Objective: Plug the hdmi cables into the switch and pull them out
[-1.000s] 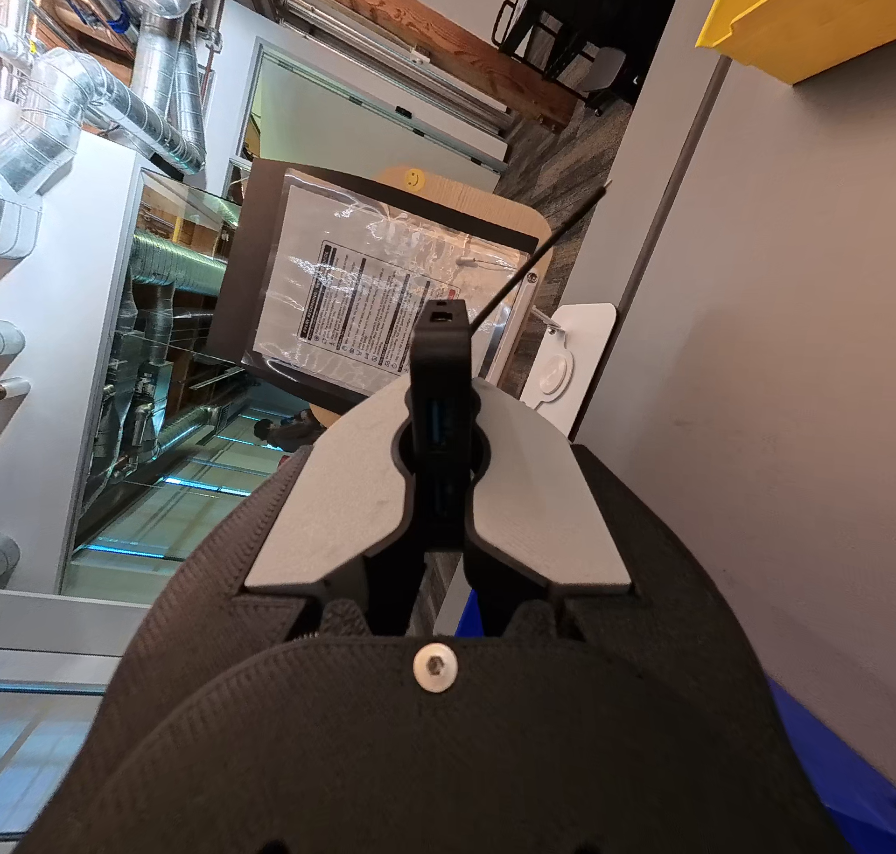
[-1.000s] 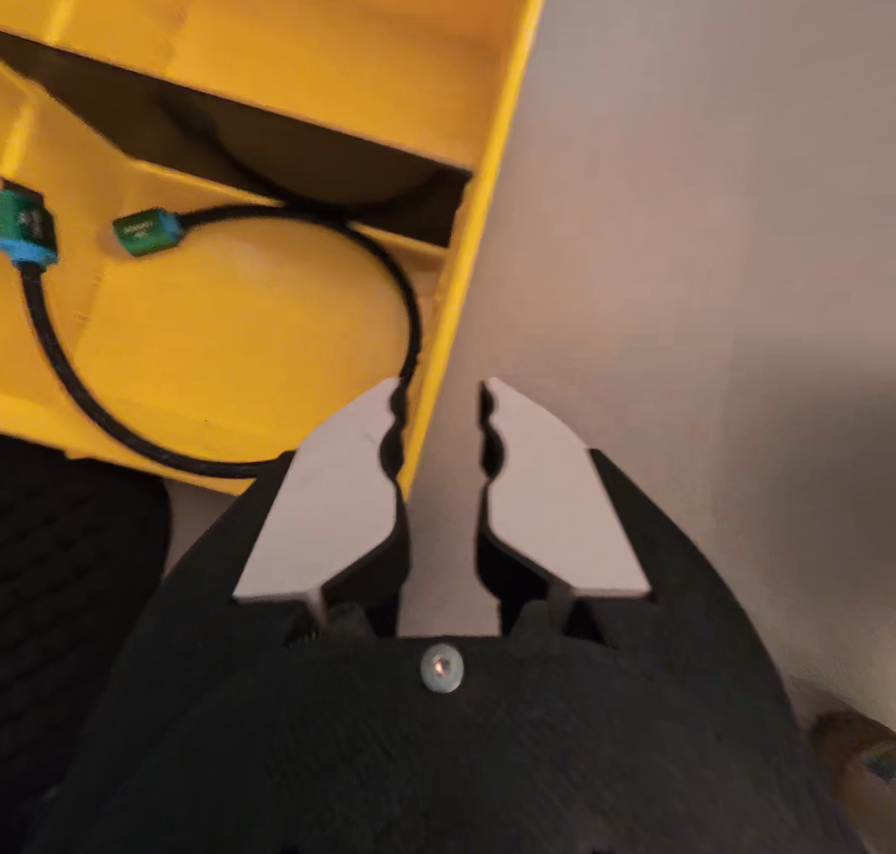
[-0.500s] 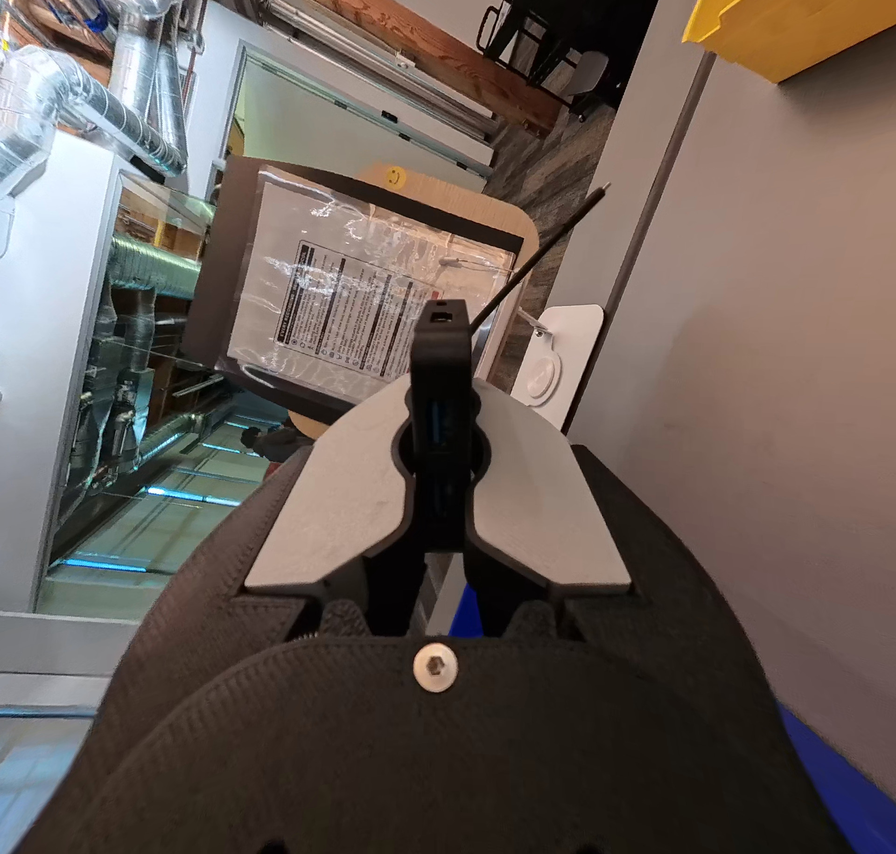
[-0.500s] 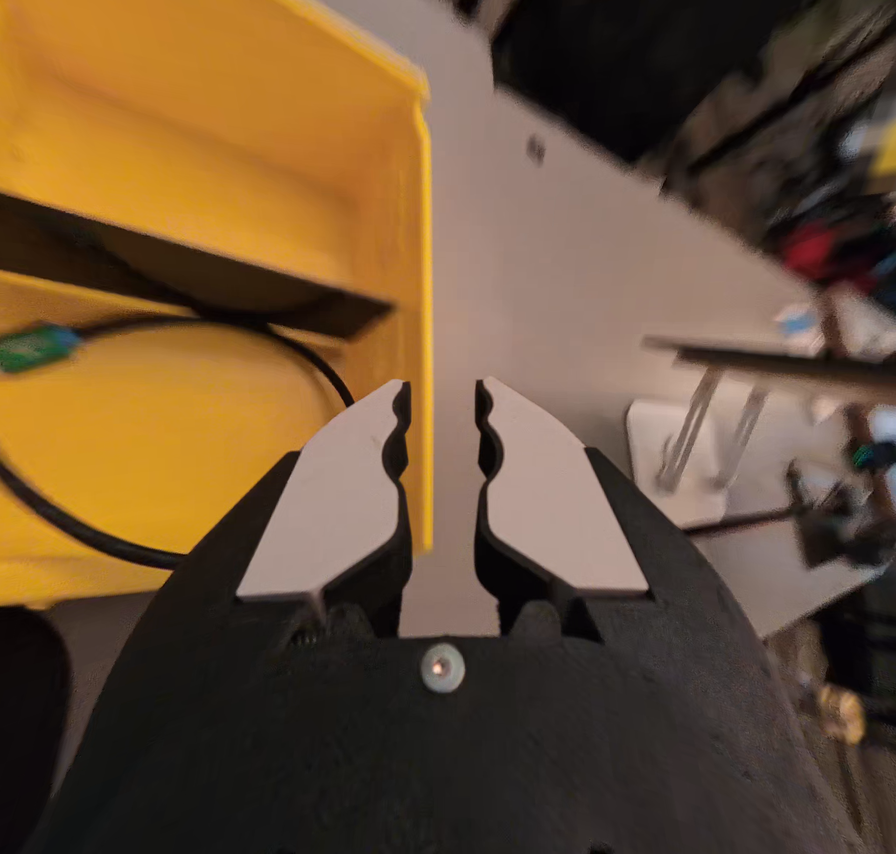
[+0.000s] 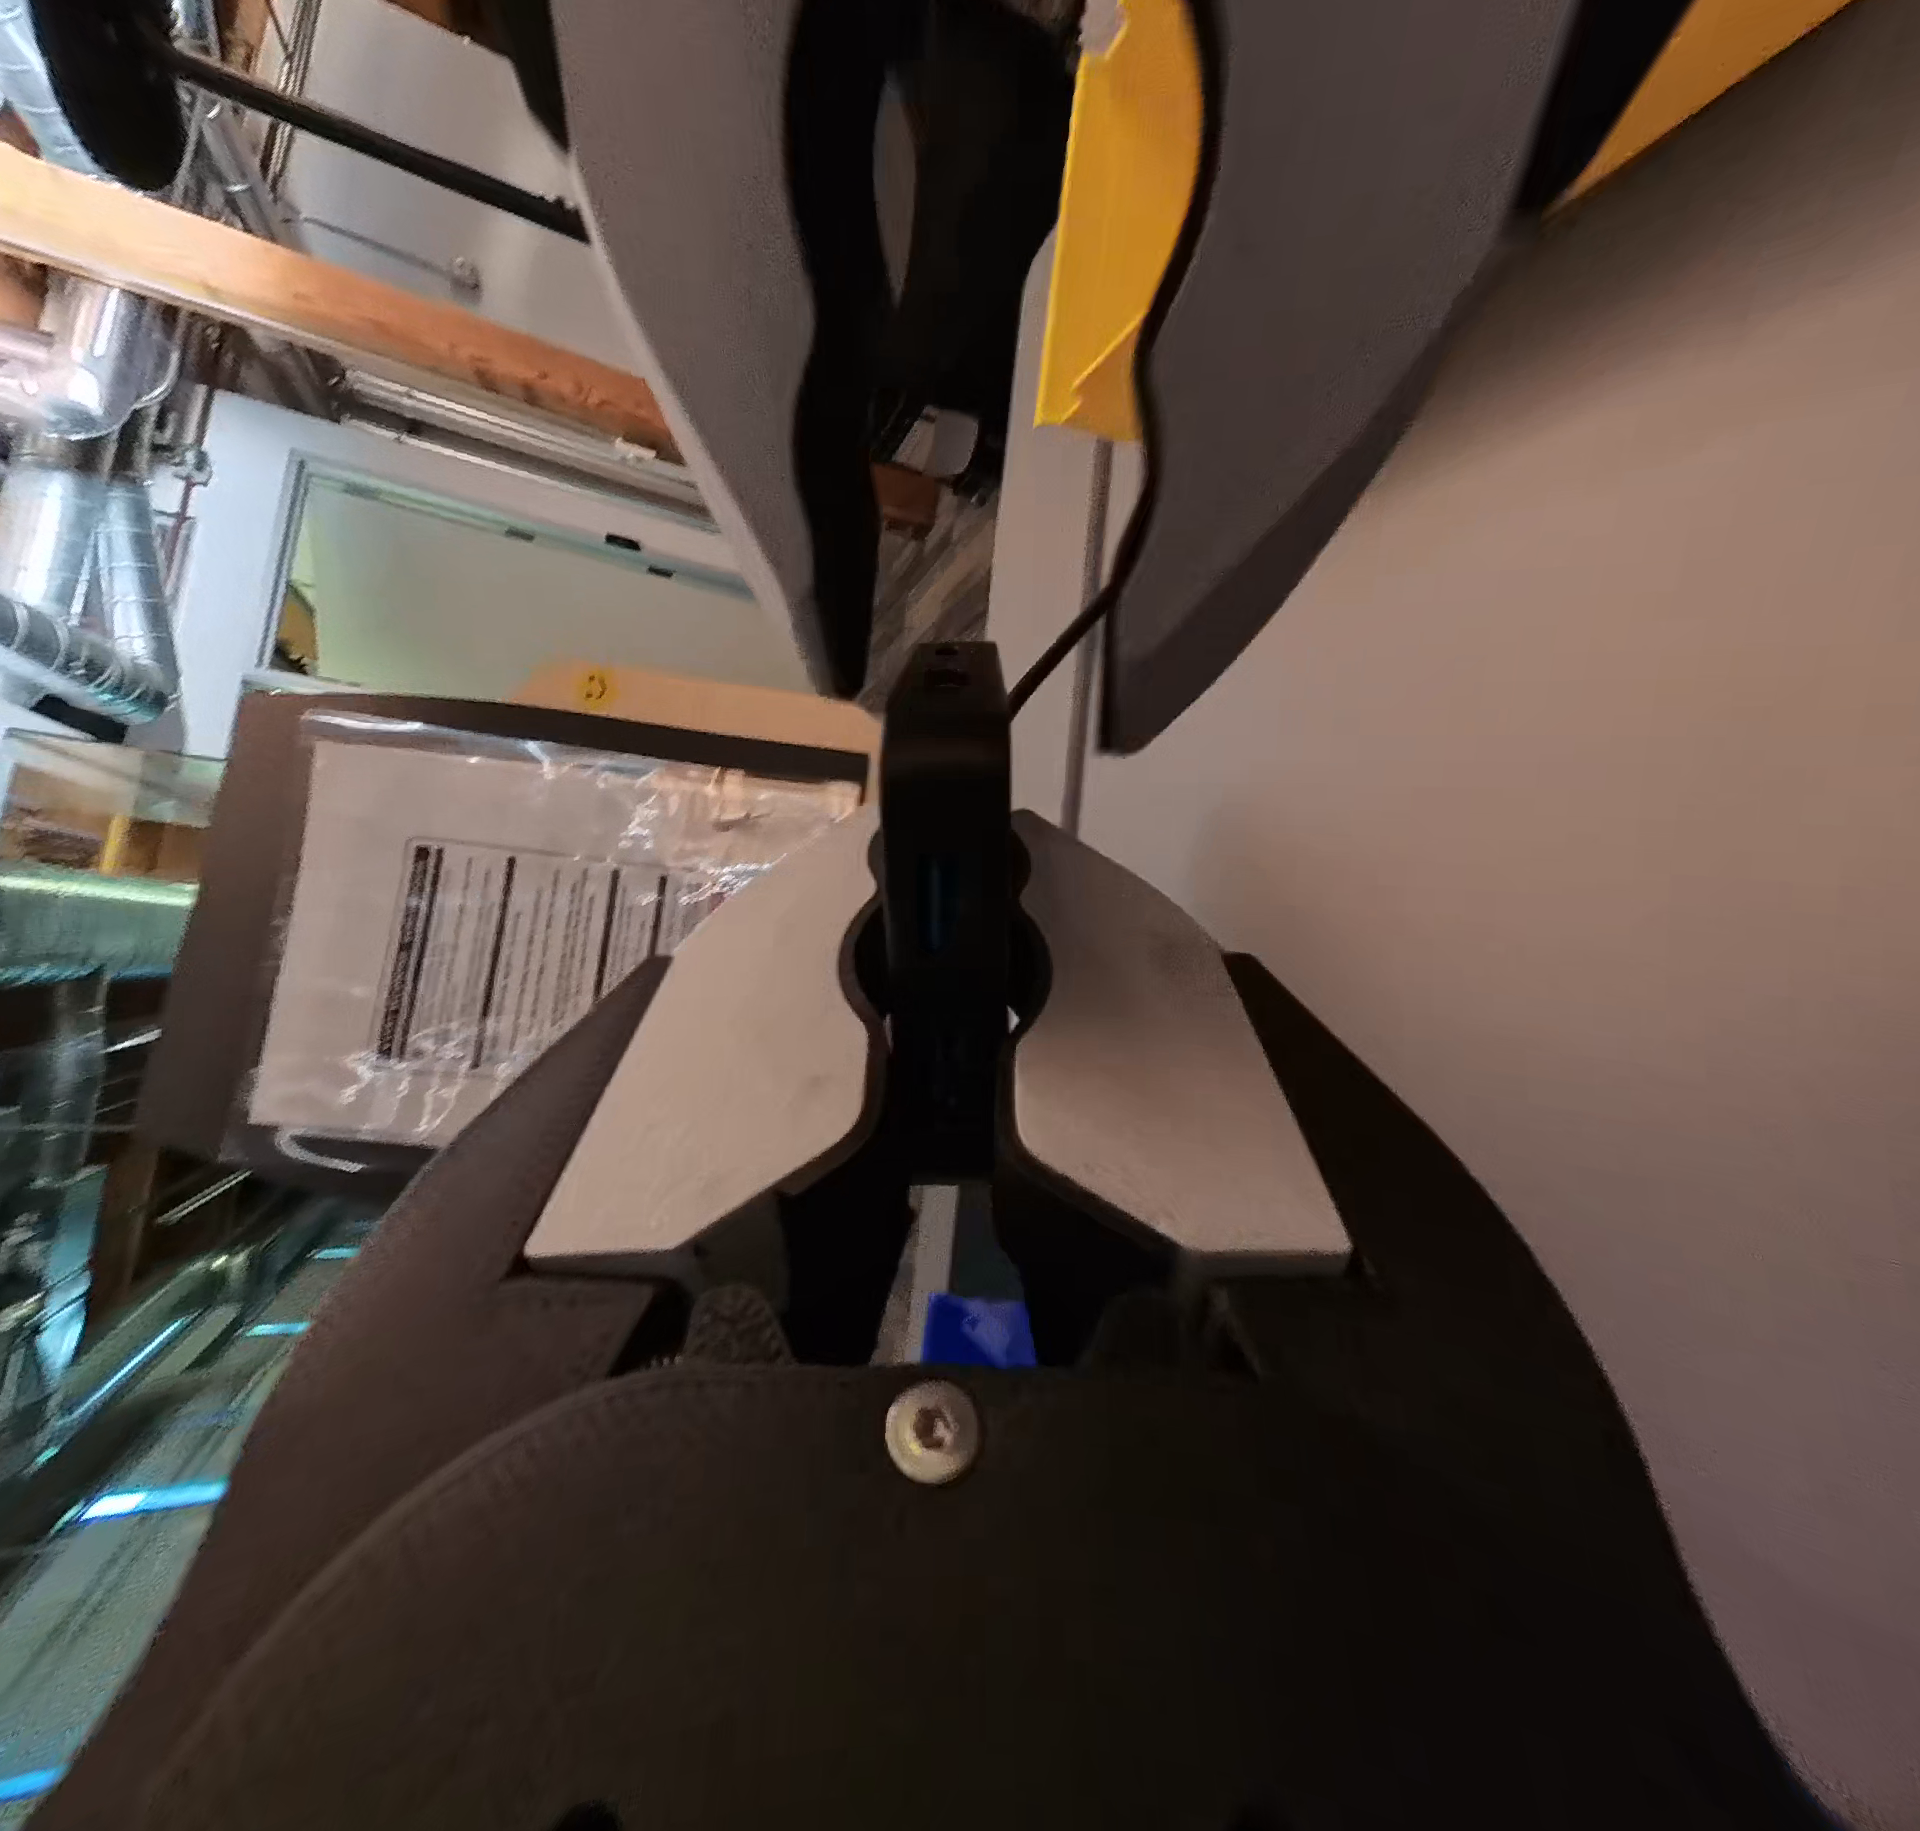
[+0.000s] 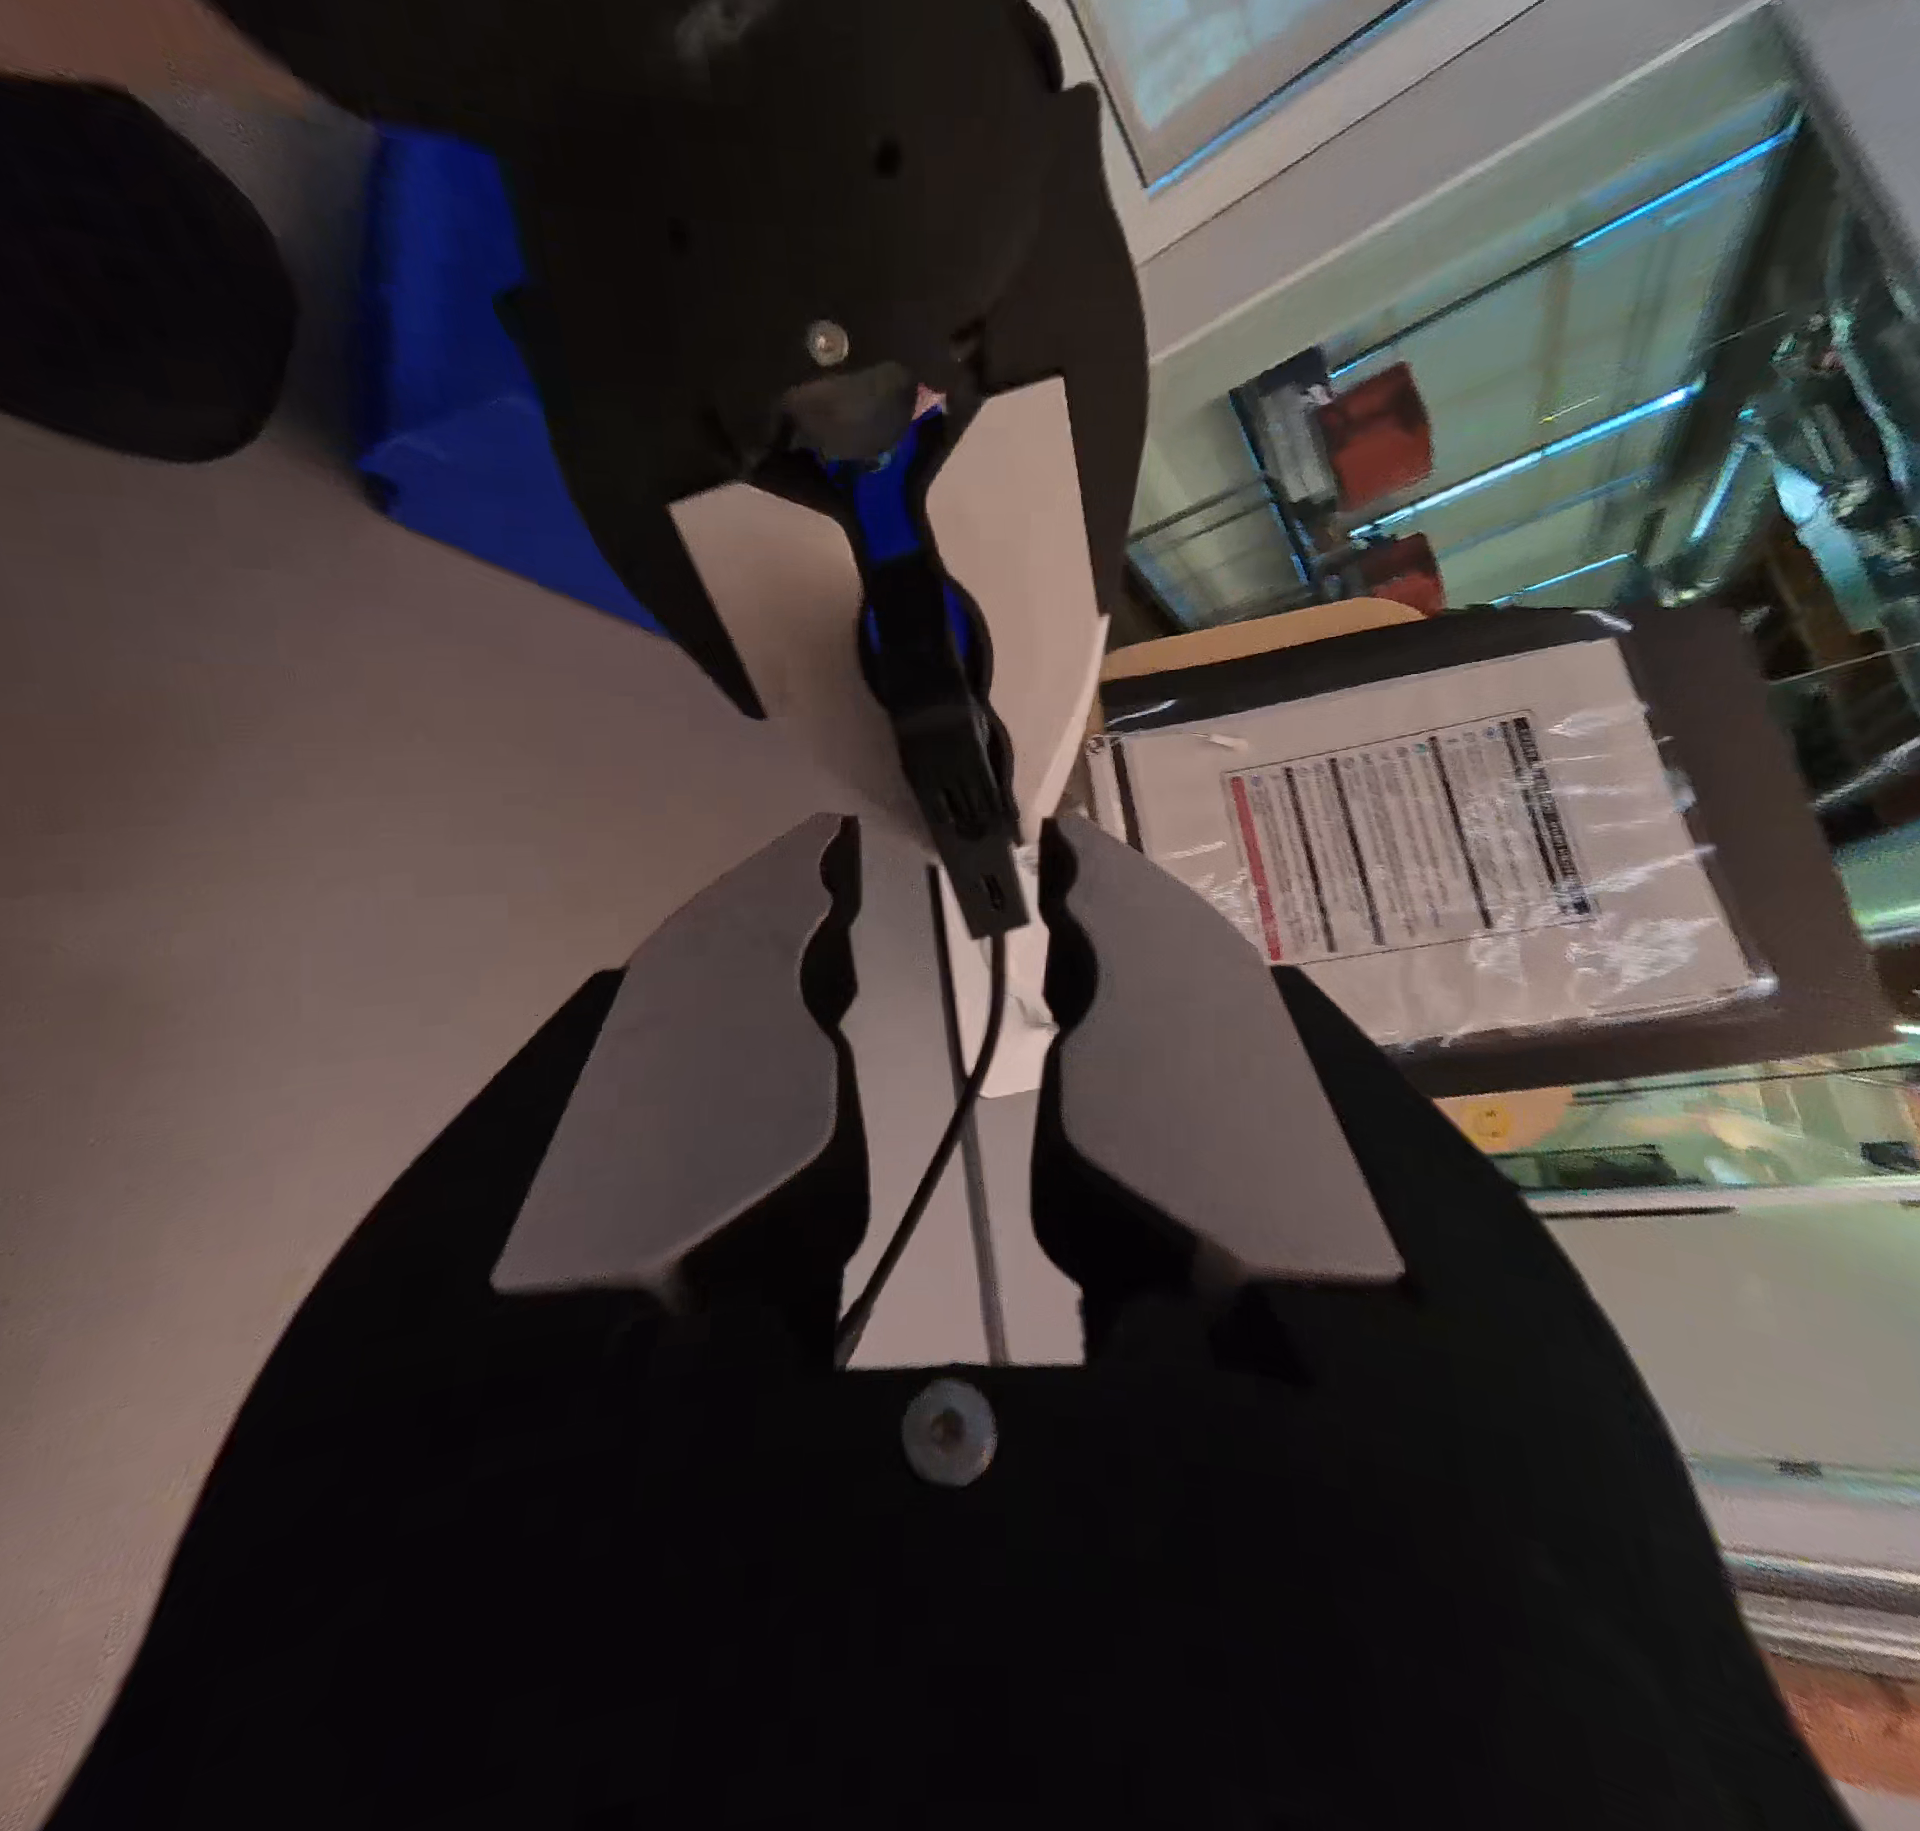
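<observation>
My left gripper (image 5: 943, 825) is shut on a slim black switch (image 5: 940, 773) and holds it edge-on above the grey table (image 5: 1558, 846). A thin black cable (image 5: 1070, 638) leaves the switch's far end. My right gripper (image 6: 945, 836) is open and empty, facing the left gripper (image 6: 971, 805). Its fingertips stand either side of the switch's free end (image 6: 987, 888), and the thin cable (image 6: 935, 1137) runs down between them. In the left wrist view the right gripper (image 5: 977, 711) fills the top. No HDMI cable shows in either view.
A yellow bin (image 5: 1101, 223) stands behind the right gripper. A blue bin (image 6: 447, 347) sits on the table behind the left gripper. A dark box with a plastic-wrapped sheet (image 6: 1455, 846) stands beyond the table edge, also seen in the left wrist view (image 5: 499, 929). The tips of one gripper are about 4 cm away from the tips of the other.
My right gripper has swung away from the yellow bin with the HDMI cables and now faces the left gripper, open around the switch's end. The left gripper still holds the switch.
</observation>
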Action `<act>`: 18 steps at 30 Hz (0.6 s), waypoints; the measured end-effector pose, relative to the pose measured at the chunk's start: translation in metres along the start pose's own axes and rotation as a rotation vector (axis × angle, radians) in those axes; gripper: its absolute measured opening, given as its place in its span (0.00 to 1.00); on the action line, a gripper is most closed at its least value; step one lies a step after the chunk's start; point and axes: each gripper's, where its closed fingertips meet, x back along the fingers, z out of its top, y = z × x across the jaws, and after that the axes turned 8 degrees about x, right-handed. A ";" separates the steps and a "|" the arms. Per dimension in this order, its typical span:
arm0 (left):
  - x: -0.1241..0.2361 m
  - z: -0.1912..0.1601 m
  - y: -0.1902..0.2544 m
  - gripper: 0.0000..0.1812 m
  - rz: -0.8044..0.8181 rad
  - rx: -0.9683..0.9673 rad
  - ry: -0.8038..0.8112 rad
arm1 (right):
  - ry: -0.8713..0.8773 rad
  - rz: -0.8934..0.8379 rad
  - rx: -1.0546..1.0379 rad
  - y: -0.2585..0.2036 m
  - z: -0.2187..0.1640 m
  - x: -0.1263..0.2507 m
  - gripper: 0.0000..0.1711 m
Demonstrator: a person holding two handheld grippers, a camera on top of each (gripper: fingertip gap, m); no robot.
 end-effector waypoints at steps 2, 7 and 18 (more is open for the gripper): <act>0.001 0.009 0.010 0.07 -0.057 0.021 0.044 | -0.023 -0.003 0.035 -0.002 -0.004 -0.004 0.10; 0.001 0.018 0.010 0.14 -0.057 0.111 0.100 | -0.064 0.037 0.021 -0.005 -0.018 0.011 0.09; 0.028 -0.022 -0.048 0.12 0.131 0.228 -0.006 | -0.518 0.185 -0.211 0.028 -0.266 0.093 0.09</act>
